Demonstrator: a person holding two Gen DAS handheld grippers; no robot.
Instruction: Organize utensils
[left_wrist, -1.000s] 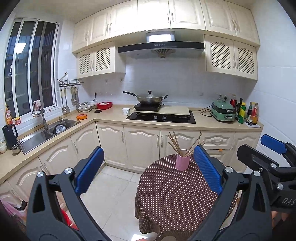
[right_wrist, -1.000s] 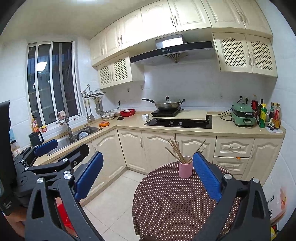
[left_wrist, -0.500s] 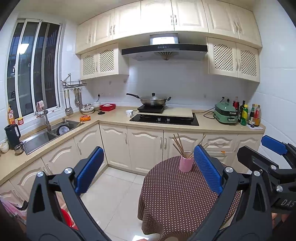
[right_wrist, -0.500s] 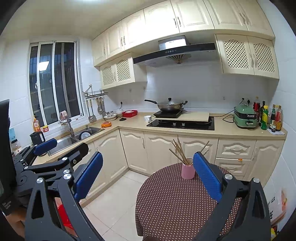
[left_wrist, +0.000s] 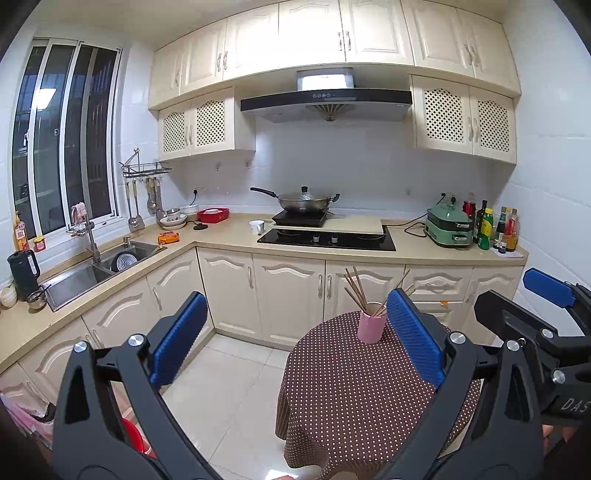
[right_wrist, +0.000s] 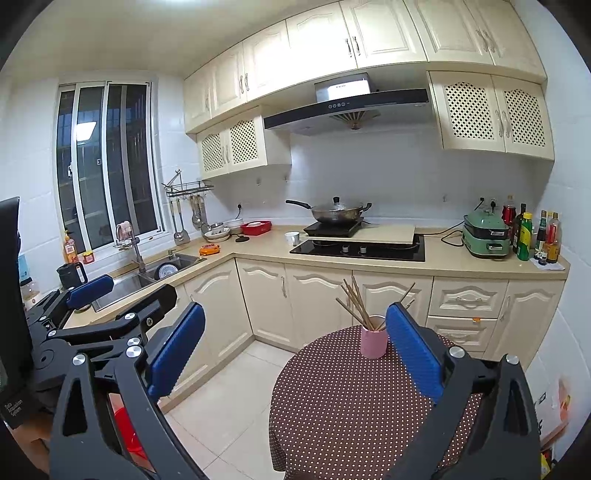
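Note:
A pink cup (left_wrist: 370, 326) with several wooden chopsticks (left_wrist: 355, 288) standing in it sits at the far side of a small round table with a brown dotted cloth (left_wrist: 354, 398). It also shows in the right wrist view (right_wrist: 373, 341), with the chopsticks (right_wrist: 354, 301) and the table (right_wrist: 347, 410). My left gripper (left_wrist: 295, 339) is open and empty, held well back from the cup. My right gripper (right_wrist: 295, 341) is open and empty too, and shows at the right edge of the left wrist view (left_wrist: 546, 295).
An L-shaped kitchen counter (left_wrist: 229, 236) runs behind the table, with a sink (left_wrist: 96, 266), a hob and wok (left_wrist: 303, 201), a green cooker (left_wrist: 448, 227) and bottles (left_wrist: 495, 225). White tiled floor (left_wrist: 236, 387) lies left of the table. A red bin (left_wrist: 131, 435) stands low left.
Both views have drifted slightly, so the table and cup sit a little more to the right and lower. Both grippers have stayed open and empty.

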